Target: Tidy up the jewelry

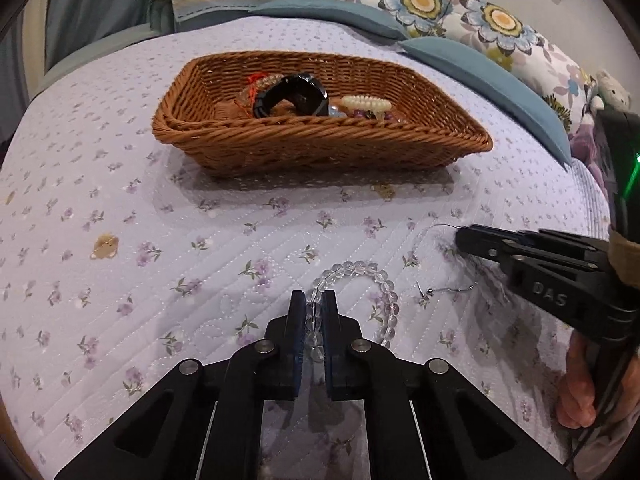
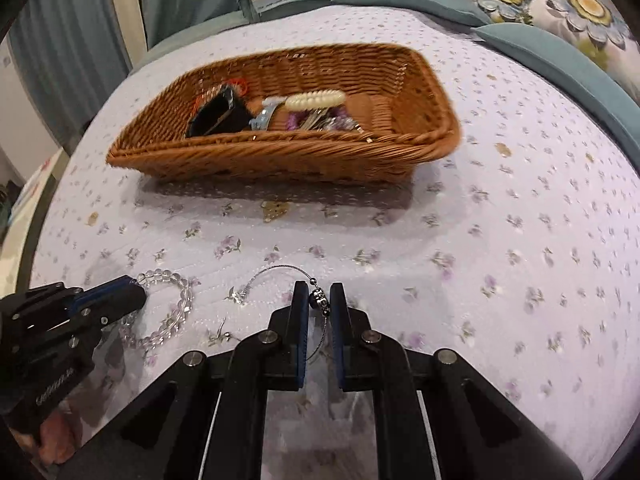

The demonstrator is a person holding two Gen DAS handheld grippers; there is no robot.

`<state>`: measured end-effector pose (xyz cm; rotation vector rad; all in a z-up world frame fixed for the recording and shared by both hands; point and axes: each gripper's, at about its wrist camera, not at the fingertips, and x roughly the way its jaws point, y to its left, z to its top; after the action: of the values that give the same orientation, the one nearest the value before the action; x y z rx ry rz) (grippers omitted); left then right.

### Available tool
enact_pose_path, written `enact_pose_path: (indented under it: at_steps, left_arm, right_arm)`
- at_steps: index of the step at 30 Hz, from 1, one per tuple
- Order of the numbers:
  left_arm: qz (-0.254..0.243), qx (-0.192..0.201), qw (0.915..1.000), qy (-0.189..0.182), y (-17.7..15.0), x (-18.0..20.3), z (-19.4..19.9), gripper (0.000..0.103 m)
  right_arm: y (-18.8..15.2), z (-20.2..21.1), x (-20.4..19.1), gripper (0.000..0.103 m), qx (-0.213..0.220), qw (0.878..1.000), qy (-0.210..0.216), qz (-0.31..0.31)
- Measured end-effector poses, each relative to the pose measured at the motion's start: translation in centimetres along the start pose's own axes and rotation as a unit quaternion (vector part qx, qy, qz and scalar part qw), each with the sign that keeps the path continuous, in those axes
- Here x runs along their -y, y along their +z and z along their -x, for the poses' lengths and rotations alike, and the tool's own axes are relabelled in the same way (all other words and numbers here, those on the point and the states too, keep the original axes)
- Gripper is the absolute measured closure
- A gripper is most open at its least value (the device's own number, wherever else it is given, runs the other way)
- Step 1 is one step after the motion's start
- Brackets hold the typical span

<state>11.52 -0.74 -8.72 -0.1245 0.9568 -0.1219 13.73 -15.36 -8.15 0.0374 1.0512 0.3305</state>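
Observation:
A brown wicker basket point(image 1: 320, 148) point(image 2: 280, 160) stands on the lilac floral quilt and holds a black bangle point(image 1: 288, 94), a cream hair clip point(image 1: 366, 103) and other jewelry. My left gripper point(image 1: 313, 300) is nearly shut around a clear bead bracelet point(image 1: 384, 284) point(image 2: 176, 312) that lies on the quilt. My right gripper point(image 2: 320, 300) point(image 1: 464, 240) is nearly shut around the clasp of a thin silver wire necklace point(image 2: 280, 269) on the quilt. A small silver earring point(image 1: 440, 290) point(image 2: 220, 332) lies between the two grippers.
Blue and floral pillows point(image 1: 460, 12) line the far right side of the bed. A folded teal blanket point(image 1: 224, 0) lies at the back. The bed's edge point(image 2: 48, 184) drops off at the left in the right wrist view.

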Motion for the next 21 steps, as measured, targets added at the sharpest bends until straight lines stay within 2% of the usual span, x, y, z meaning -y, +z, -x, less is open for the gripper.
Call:
enact_pose_path:
  at_steps: [4, 8, 14, 21]
  left_arm:
    - [0.028, 0.032, 0.9985, -0.036, 0.3, -1.2, 2.4, 0.096]
    - [0.032, 0.065, 0.9951, -0.067, 1.2, -1.4, 5.1, 0.096]
    - [0.029, 0.104, 0.9916, -0.071, 4.1, -1.7, 8.2, 0.096]
    - [0.015, 0.152, 0.9861, -0.067, 9.8, -2.6, 9.9, 0.096]
  right_arm:
    - [0.2, 2.8, -0.1, 0.091, 0.024, 1.000, 0.015, -0.003]
    - [1.1, 5.4, -0.2, 0.091, 0.047, 0.999, 0.019, -0.002]
    - [4.5, 8.0, -0.6, 0.091, 0.087, 0.996, 0.021, 0.007]
    - [9.9, 9.4, -0.9, 0.091, 0.136, 0.991, 0.012, 0.013]
